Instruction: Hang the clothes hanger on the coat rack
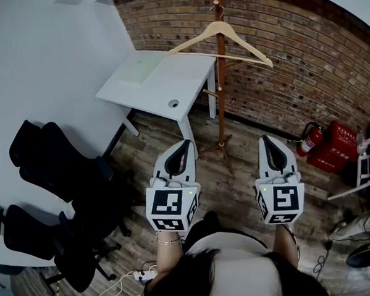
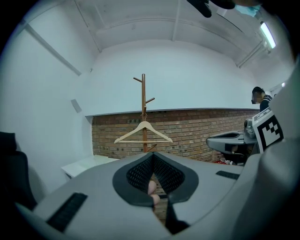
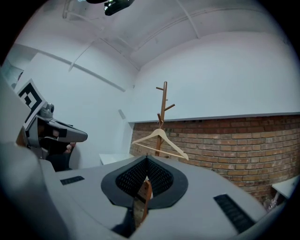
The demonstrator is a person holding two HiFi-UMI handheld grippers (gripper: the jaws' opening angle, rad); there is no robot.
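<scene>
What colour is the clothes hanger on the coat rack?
Pale natural wood. The clothes hanger shows best in the head view.

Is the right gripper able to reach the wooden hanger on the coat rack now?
Probably yes, after moving closer: the right gripper points toward the hanger on the coat rack, and nothing stands between them. Its jaws are shut, so they must open first.

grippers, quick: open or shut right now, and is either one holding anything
left gripper: closed, holding nothing
right gripper: closed, holding nothing
</scene>
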